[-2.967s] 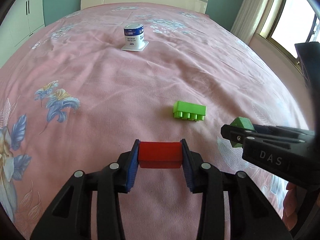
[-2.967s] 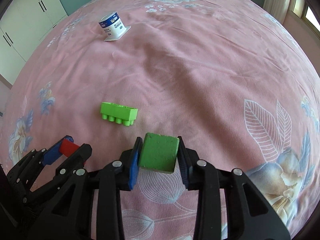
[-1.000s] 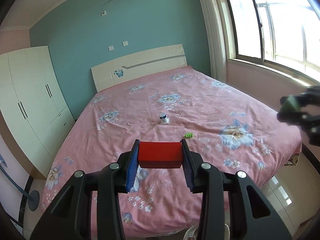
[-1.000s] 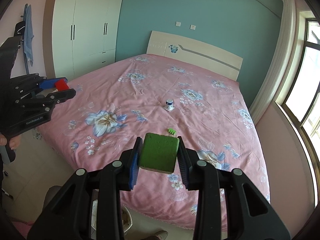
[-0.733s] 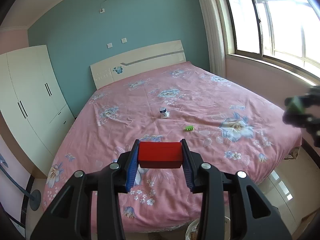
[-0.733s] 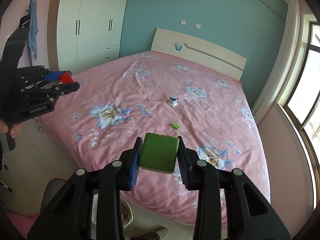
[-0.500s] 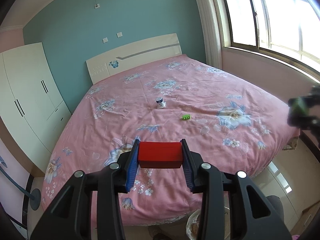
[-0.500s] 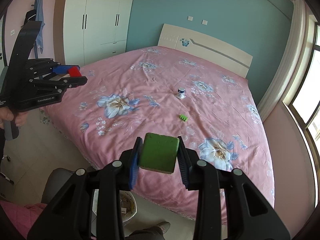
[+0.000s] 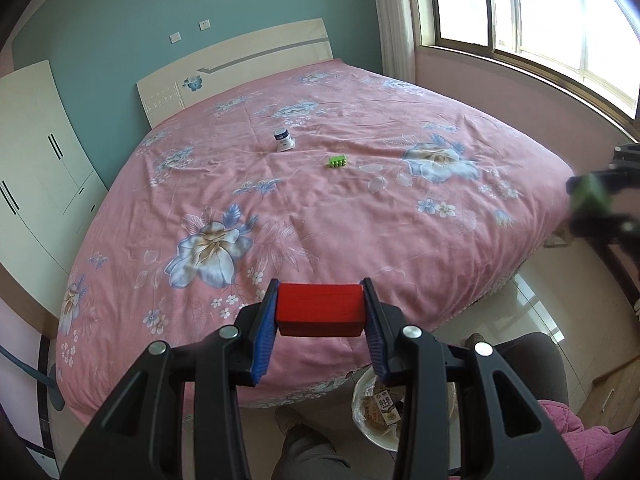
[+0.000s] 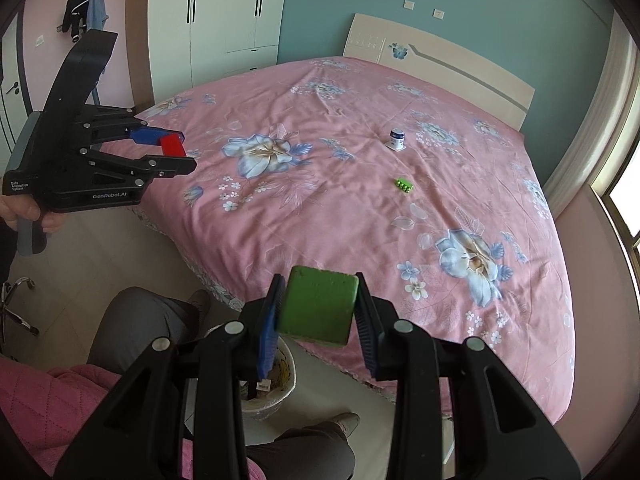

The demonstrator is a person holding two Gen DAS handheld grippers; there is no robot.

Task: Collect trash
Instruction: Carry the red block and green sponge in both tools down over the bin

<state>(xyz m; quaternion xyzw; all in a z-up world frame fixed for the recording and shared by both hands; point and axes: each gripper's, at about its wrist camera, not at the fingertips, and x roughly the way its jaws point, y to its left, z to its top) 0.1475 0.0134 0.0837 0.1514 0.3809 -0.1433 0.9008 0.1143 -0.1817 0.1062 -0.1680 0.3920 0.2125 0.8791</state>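
The waste bin (image 9: pixel 374 420) is half hidden behind the left gripper (image 9: pixel 320 316), and the right gripper (image 9: pixel 592 204) is blurred.

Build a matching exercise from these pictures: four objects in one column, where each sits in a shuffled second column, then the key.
1. red block
2. green cube
3. green studded brick
4. blue-and-white cup

A. on the bed, nearer the headboard
B. in the right gripper
C. on the bed, nearer the foot
D. in the left gripper

Pairs: 1-D, 2-B, 3-C, 4-A
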